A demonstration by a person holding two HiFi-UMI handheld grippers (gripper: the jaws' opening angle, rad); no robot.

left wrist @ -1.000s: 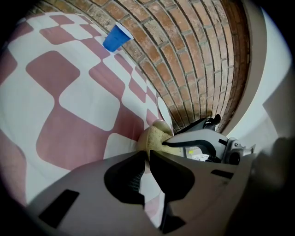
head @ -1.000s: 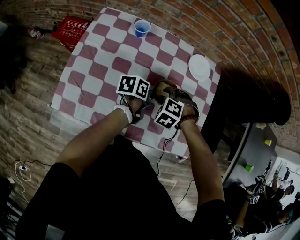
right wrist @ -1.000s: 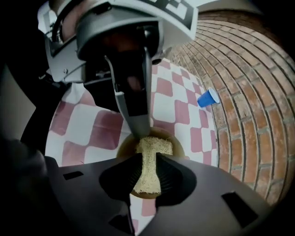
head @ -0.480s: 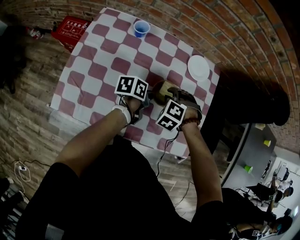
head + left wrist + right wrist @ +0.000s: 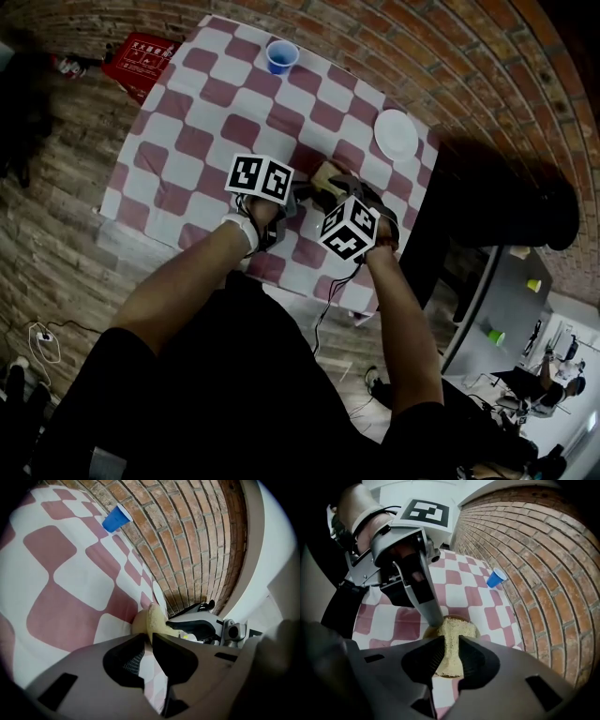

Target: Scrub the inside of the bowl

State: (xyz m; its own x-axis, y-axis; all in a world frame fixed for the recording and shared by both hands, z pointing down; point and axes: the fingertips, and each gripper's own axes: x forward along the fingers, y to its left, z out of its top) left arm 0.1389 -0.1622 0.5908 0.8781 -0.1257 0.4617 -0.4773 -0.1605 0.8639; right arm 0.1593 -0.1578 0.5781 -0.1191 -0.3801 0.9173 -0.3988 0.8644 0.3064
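My right hand-held gripper (image 5: 451, 640) is clamped on the sponge (image 5: 452, 626), which sits pressed inside the bowl (image 5: 472, 631) on the checked bench (image 5: 454, 592). My left hand-held gripper (image 5: 149, 638) pinches the bowl's rim from the side.

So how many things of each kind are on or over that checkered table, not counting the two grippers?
blue cup: 1
white plate: 1
bowl: 1
scrubbing sponge: 1
Total: 4
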